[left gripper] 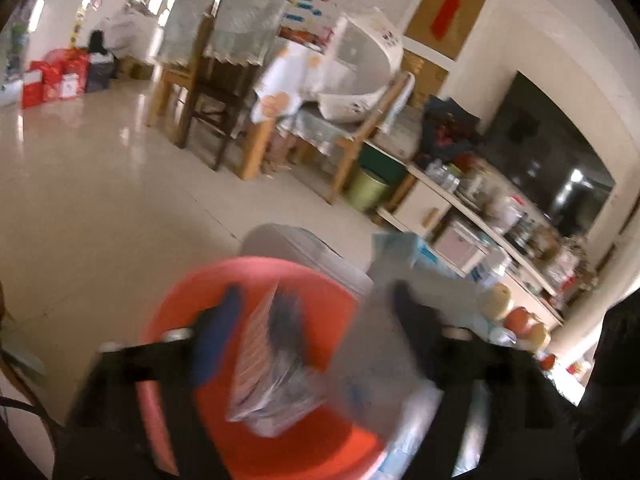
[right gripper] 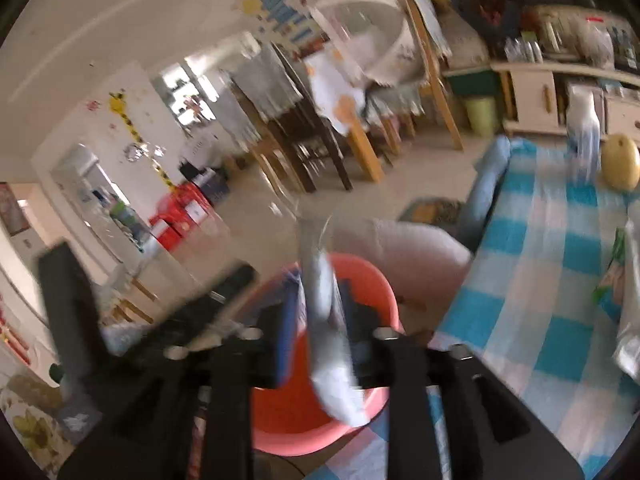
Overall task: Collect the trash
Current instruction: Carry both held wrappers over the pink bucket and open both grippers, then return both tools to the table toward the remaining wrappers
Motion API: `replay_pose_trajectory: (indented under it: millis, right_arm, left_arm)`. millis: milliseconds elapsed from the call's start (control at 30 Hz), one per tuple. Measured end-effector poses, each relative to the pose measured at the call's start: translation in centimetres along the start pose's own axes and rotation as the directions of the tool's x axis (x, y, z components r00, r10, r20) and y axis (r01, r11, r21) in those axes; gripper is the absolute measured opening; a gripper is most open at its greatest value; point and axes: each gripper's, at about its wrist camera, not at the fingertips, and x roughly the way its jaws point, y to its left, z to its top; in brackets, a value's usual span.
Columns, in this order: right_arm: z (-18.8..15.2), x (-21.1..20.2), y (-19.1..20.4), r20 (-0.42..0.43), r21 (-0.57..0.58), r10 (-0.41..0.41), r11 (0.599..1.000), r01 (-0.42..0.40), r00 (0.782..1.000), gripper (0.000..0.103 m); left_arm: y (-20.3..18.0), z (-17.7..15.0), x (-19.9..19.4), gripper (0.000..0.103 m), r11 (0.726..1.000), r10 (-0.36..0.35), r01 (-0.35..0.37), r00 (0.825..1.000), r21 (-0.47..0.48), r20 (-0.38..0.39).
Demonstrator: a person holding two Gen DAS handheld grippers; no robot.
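Observation:
A red plastic basin [left gripper: 256,432] sits below my left gripper [left gripper: 316,312], which is open. A clear crinkled plastic wrapper [left gripper: 272,368] with red stripes hangs between its fingers over the basin, touching neither clearly. The frame is blurred. In the right wrist view the same basin [right gripper: 288,420] lies under my right gripper [right gripper: 320,312], which is shut on a white-grey plastic wrapper [right gripper: 332,368] that droops into the basin.
A blue-and-white checked tablecloth [right gripper: 540,300] covers the table at the right, with a yellow fruit [right gripper: 620,160] and more wrappers on it. Fruit [left gripper: 520,316] lies on the table edge. A grey stool [left gripper: 304,248], wooden chairs [left gripper: 208,92] and a cluttered cabinet [left gripper: 480,216] stand behind.

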Motion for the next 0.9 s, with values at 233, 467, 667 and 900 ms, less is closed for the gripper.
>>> replay_pose_trajectory:
  millis: [233, 467, 667, 900]
  right_arm:
    - [-3.3, -4.2, -3.5, 0.049, 0.005, -0.161, 0.987, 0.161, 0.986, 0.087]
    - [-6.0, -10.2, -6.8, 0.092, -0.001, -0.283, 0.959, 0.284, 0.955, 0.089]
    - [-8.1, -14.4, -8.5, 0.122, -0.045, -0.356, 0.93, 0.364, 0.926, 0.089]
    - [-9.6, -17.2, -9.5, 0.171, -0.053, -0.382, 0.917, 0.395, 0.908, 0.092]
  left_arm:
    - [-0.8, -0.3, -1.2, 0.093, 0.999, 0.027, -0.029, 0.998, 0.039, 0.061]
    - [-3.0, -1.5, -3.0, 0.094, 0.997, -0.07, 0.066, 0.994, 0.05, 0.087]
    - [-6.5, -2.9, -5.5, 0.094, 0.979, -0.174, 0.15, 0.968, 0.141, 0.181]
    - [-11.1, -6.1, -8.0, 0.096, 0.932, -0.212, 0.123, 0.948, 0.341, 0.238]
